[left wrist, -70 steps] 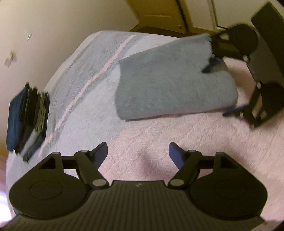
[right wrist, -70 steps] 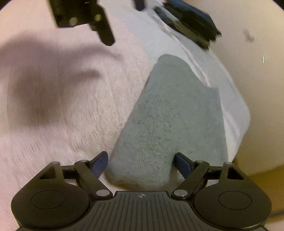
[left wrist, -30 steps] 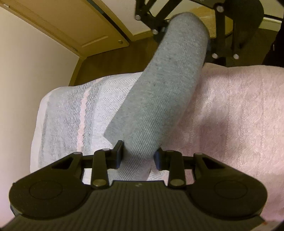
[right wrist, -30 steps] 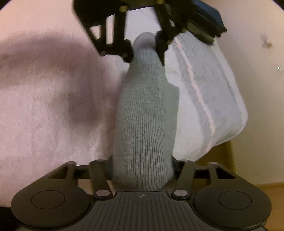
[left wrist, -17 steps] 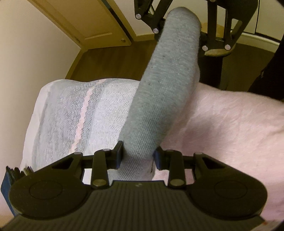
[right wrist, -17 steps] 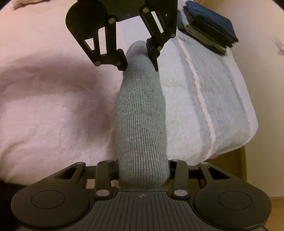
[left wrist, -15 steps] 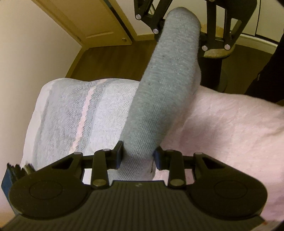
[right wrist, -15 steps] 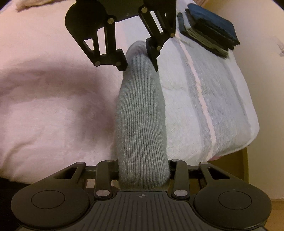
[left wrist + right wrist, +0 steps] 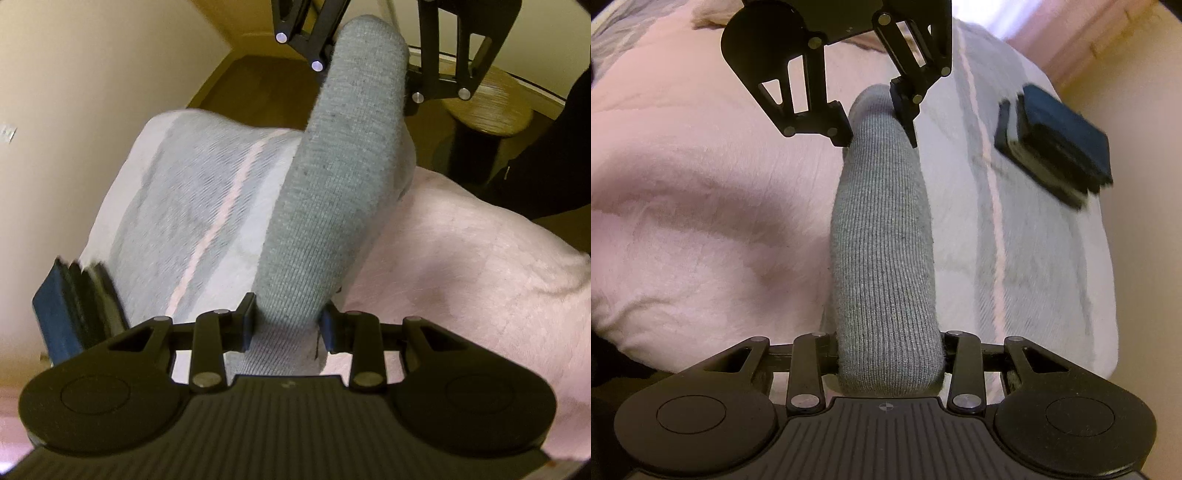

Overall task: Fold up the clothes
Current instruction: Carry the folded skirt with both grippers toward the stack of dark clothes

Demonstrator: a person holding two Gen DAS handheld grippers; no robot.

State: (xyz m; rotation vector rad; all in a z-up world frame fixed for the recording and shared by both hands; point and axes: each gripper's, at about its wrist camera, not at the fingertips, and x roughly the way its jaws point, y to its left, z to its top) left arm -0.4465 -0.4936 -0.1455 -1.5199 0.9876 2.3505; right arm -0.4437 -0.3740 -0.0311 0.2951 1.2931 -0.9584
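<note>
A folded grey cloth hangs stretched in the air above a bed, the left gripper clamped on one end and the right gripper clamped on the other. Below the cloth lie a pink blanket and a pale striped towel, with a stack of dark folded clothes on the towel's far part. Beyond the bed are cream walls, a brown floor and a round wooden stool.

**Knit, fleece and matt plastic**

The grey sock is ribbed knit cloth. The pink blanket looks fuzzy; the striped cover is woven. Both grippers' fingers are matt black plastic with shiny metal pins. The round stool top looks like wood.
</note>
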